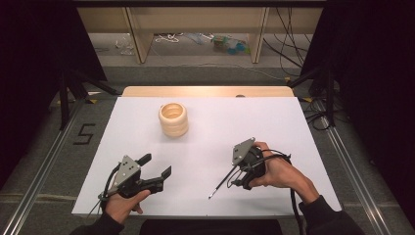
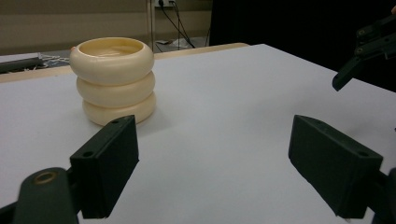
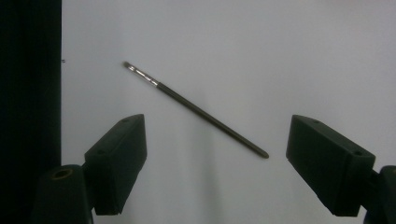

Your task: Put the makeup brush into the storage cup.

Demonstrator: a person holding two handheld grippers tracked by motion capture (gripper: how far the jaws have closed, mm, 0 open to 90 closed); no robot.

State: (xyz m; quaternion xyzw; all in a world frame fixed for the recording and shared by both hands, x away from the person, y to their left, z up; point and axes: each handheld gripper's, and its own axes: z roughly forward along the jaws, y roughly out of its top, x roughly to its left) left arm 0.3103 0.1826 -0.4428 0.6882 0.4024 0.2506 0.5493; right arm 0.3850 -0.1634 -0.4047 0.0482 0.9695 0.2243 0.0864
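Note:
A cream ribbed holder [image 1: 173, 119] made of three stacked rings stands upright at the table's far left-middle. In the left gripper view the holder [image 2: 114, 79] rises beyond the left jaw. My left gripper [image 1: 157, 165] rests near the front left edge, open and empty [image 2: 212, 163], aimed towards the holder. A thin dark brush [image 1: 221, 185] lies flat on the white table near the front. My right gripper [image 1: 243, 171] hovers over its handle end, pointing down. Its jaws stand wide apart [image 3: 215, 158], and the brush [image 3: 196, 109] runs diagonally between them, untouched.
The white tabletop [image 1: 215, 127] ends at a wooden strip at the back. Beyond it, wooden shelving legs [image 1: 139, 39] and cables litter the floor. Dark stands flank both sides. The table's front edge lies close to the brush tip [image 3: 127, 65].

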